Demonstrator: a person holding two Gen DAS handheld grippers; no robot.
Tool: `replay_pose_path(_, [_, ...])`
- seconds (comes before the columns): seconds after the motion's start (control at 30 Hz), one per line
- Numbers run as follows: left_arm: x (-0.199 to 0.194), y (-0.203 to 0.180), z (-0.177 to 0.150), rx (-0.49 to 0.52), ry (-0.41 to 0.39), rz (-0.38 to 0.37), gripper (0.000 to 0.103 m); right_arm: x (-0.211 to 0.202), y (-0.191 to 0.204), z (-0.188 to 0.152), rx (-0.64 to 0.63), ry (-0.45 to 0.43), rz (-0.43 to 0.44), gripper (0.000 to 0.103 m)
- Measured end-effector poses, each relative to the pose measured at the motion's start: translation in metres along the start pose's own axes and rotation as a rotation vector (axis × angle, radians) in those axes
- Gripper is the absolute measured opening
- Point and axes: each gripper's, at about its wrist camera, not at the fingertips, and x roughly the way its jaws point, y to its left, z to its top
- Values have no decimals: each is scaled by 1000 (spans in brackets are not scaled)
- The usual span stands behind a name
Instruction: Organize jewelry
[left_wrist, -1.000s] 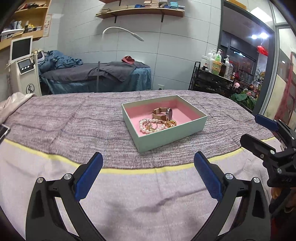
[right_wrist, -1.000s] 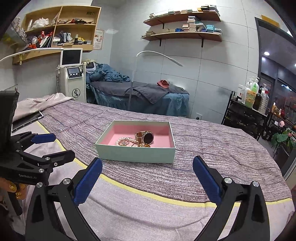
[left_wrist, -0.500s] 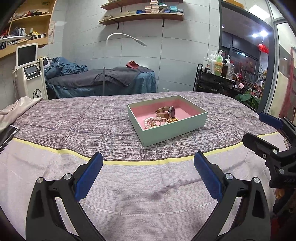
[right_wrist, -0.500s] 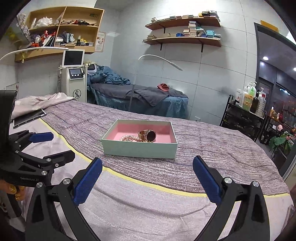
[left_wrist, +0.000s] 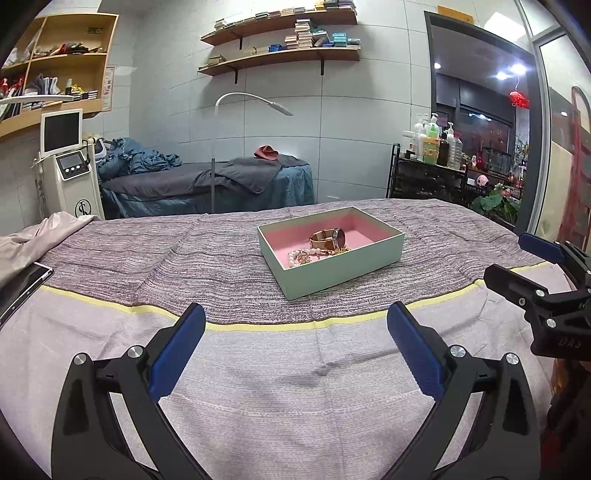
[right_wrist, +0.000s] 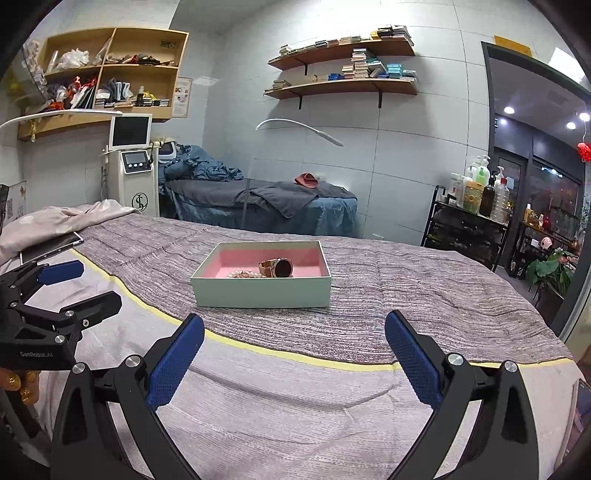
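The striped grey bedspread (left_wrist: 155, 258) carries everything; its yellow stripe (left_wrist: 258, 326) runs on the near side of the mint-green jewelry box (left_wrist: 343, 266). Take the box as your landmark. It sits open on the bedspread, lined in pink, well ahead of both of your grippers. A tablet (left_wrist: 18, 284) lies far to the left of the box, at the bedspread's edge.

Your left gripper (left_wrist: 295, 350) hovers short of the box, jaws spread wide and gripping nothing. Your right gripper (right_wrist: 293, 349) hovers likewise short of the box, jaws spread wide and gripping nothing.

Inside the box, the rose-gold wristwatch (left_wrist: 328, 239) stands on edge near the middle. The pearl bracelet (left_wrist: 301, 256) lies just beside the watch, toward the box's near left wall. A gold chain (left_wrist: 338, 252) lies next to both.
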Motion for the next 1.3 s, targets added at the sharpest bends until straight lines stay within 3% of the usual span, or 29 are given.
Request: replay_pose_path(1.3, [-9,7,-1,-50,-20,39,97,-8,0,2,3,-13,-15,96])
